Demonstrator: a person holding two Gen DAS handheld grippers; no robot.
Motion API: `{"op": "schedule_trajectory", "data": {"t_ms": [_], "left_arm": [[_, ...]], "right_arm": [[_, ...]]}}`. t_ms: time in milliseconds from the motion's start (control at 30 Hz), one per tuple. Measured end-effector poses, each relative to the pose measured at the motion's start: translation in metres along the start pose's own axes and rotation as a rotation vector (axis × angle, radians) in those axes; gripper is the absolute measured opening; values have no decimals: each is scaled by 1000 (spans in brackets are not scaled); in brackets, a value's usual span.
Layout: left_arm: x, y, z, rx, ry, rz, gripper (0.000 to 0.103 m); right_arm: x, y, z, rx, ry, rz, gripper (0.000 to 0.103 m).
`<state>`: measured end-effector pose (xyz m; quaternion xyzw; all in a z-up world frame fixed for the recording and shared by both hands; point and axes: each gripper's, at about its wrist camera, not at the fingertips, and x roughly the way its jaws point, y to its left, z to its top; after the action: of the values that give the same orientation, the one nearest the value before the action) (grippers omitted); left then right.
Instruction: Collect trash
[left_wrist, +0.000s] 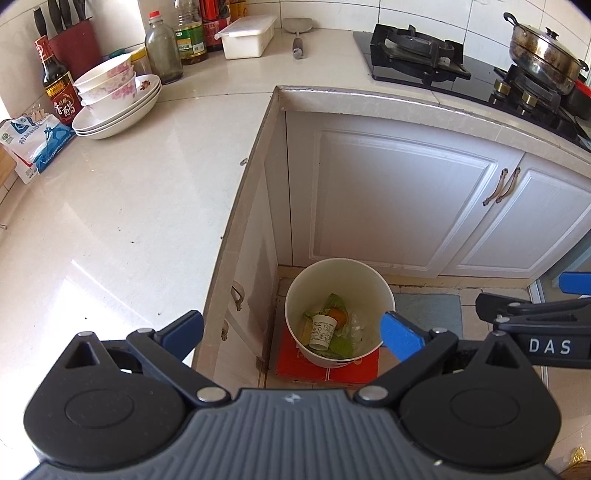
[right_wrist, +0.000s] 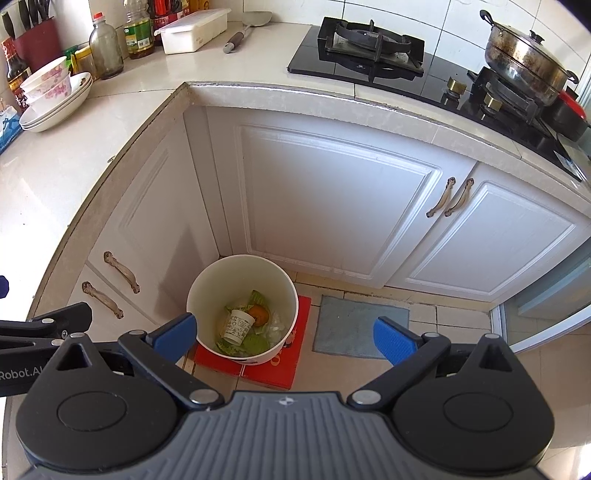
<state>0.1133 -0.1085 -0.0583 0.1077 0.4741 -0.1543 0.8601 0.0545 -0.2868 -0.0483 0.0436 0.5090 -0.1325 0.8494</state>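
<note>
White plastic, the trash bin (left_wrist: 369, 291) sits low centre on a red box (left_wrist: 325, 371); inside I see a paper cup (left_wrist: 323, 331), orange (left_wrist: 338, 315) and lettuce. My left gripper (left_wrist: 291, 332) and right gripper (right_wrist: 284, 336) gape wide, empty.

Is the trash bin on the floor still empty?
No, the white bin already holds a paper cup, an orange fruit and green leafy scraps.

Both wrist cameras looked steeply down from above tabletop height, side by side, sharing the white bin (left_wrist: 338, 288) (right_wrist: 242, 275) on the floor, cabinets and stove.
</note>
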Motion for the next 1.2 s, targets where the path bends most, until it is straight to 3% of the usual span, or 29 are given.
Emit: {"op": "schedule_trajectory", "data": {"t_ms": [1200], "left_arm": [[6,-5,7,-4,9,-8,102]], "right_arm": [[5,-5,4,2,1,-3,103]]}}
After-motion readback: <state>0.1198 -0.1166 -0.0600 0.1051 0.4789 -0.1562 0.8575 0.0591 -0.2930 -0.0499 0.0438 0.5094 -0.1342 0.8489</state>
